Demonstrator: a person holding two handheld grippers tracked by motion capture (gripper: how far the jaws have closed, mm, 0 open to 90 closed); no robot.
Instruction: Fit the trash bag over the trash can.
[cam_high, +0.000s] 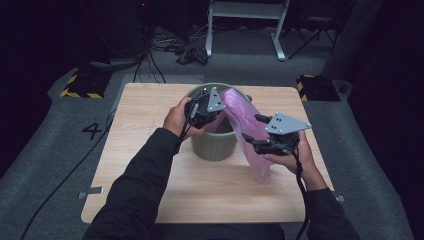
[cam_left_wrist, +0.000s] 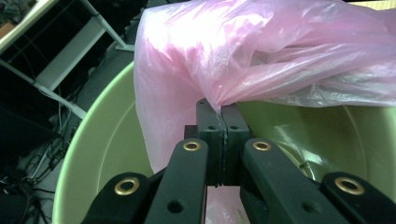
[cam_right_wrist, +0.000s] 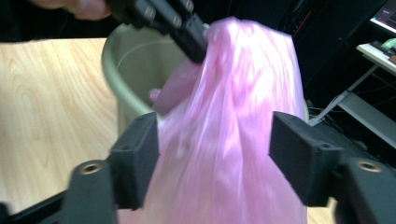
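While the left tongs (cam_left_wrist: 221, 114) were pressed together on a fold of the pink plastic bag (cam_high: 245, 131), the bag hung over the green bin (cam_high: 214, 145). In the left gripper view, the thin pink film was bunched right at the tips of the jaws, and the round green rim curved around behind it. The bin stood on the wooden table (cam_high: 140, 150), a bit past the middle, toward 12 o'clock. In the high view, the left tongs (cam_high: 212, 111) sat over the bin's mouth, at about 10 o'clock on its rim. The person's left hand (cam_high: 177, 119) held them there.

From the pinched spot, the bag ran down across the rim at 3 o'clock and hung outside the bin, with its low end near the table top.

The right tongs (cam_right_wrist: 215, 154) were spread wide, with no earlier look to compare. In the right gripper view, the pink bag (cam_right_wrist: 229, 140) hung between the two black jaws, and the pads did not press on it. In the high view, the right tongs (cam_high: 255, 132) lay at 3 o'clock from the bin, in the person's right hand (cam_high: 295, 157).
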